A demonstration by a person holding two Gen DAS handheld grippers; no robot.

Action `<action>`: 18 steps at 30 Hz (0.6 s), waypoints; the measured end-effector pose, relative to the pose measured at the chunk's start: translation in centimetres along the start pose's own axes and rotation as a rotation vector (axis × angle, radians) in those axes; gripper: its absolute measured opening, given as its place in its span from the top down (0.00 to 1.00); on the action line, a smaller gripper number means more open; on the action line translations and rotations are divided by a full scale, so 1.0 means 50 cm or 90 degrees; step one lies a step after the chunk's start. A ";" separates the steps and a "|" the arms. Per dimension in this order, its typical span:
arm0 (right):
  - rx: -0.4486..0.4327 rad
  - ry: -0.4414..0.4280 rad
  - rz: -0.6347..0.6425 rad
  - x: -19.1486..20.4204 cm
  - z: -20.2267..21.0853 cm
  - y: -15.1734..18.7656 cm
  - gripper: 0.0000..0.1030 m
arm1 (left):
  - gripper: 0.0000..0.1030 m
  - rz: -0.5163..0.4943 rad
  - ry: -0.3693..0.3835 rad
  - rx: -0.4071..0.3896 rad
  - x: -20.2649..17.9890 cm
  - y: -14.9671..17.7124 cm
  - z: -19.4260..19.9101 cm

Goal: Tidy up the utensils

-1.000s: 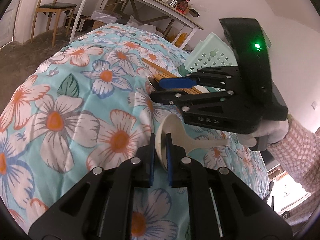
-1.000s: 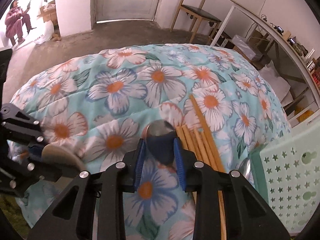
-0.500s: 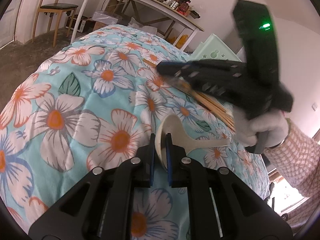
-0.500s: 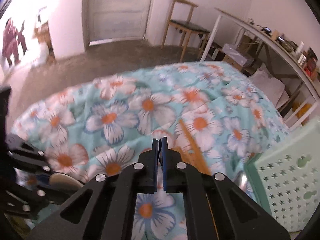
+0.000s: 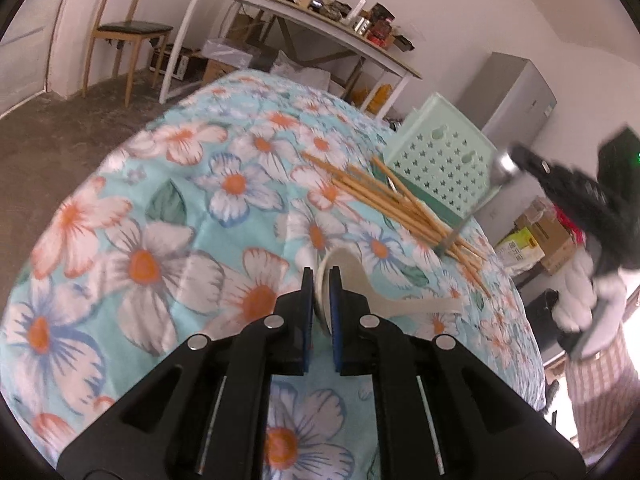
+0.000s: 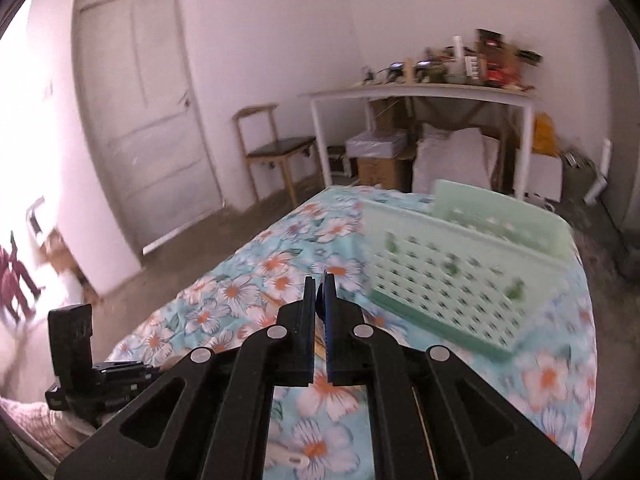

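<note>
- Left hand-held gripper (image 5: 322, 280): jaws clamped on the bowl edge of a white ceramic soup spoon (image 5: 360, 284); the spoon's handle points right, low over the floral cloth (image 5: 140, 240).
- Right hand-held gripper (image 6: 319, 286): jaws closed on a metal spoon (image 5: 502, 168). In the left wrist view the spoon hangs bowl-up from the blurred tool, its handle reaching down to the chopsticks.
- Bamboo chopsticks (image 5: 392, 204): loose pile on the cloth, just beside the basket's near wall.
- Mint-green plastic basket (image 6: 452, 276): star-shaped perforations, sitting on the cloth-covered bench, ahead and right of the right gripper.
- White-gloved hand (image 5: 576, 292) with a checked sleeve holds the right tool.
- Background: wooden chair (image 5: 124, 36), a long white table (image 5: 304, 8) with clutter, a panelled door (image 6: 140, 112).
- Writing: pale lettering on the left tool body, seen in the right wrist view, too blurred to read.
</note>
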State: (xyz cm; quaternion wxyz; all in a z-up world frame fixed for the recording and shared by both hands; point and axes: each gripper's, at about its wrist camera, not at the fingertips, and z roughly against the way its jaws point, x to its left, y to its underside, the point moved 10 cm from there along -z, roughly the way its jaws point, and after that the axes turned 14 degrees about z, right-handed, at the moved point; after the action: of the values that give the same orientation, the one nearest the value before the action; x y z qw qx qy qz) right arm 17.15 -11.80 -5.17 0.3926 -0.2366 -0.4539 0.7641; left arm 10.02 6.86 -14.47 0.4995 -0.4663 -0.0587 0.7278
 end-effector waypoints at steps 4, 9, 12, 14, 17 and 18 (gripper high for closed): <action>-0.012 0.012 -0.023 -0.016 0.025 0.019 0.95 | 0.95 -0.011 -0.009 -0.026 -0.009 -0.024 0.020; -0.025 0.016 -0.034 -0.024 0.028 0.026 0.95 | 0.95 -0.037 -0.022 -0.054 -0.039 -0.041 0.044; -0.039 0.003 -0.048 -0.026 0.033 0.025 0.95 | 0.96 -0.050 -0.025 -0.072 -0.058 -0.052 0.062; -0.048 -0.005 -0.052 -0.026 0.038 0.025 0.96 | 0.96 -0.062 -0.024 -0.085 -0.075 -0.063 0.078; -0.067 -0.019 -0.055 -0.025 0.051 0.017 0.97 | 0.96 -0.085 -0.020 -0.104 -0.101 -0.087 0.103; -0.071 -0.021 -0.055 -0.024 0.054 0.015 0.97 | 0.96 -0.090 -0.016 -0.112 -0.111 -0.098 0.113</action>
State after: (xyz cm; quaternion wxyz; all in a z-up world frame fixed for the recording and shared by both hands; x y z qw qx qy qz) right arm 15.62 -14.36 -4.52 0.4037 -0.2258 -0.5120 0.7238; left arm 9.53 7.09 -5.16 0.5062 -0.4935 -0.1614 0.6886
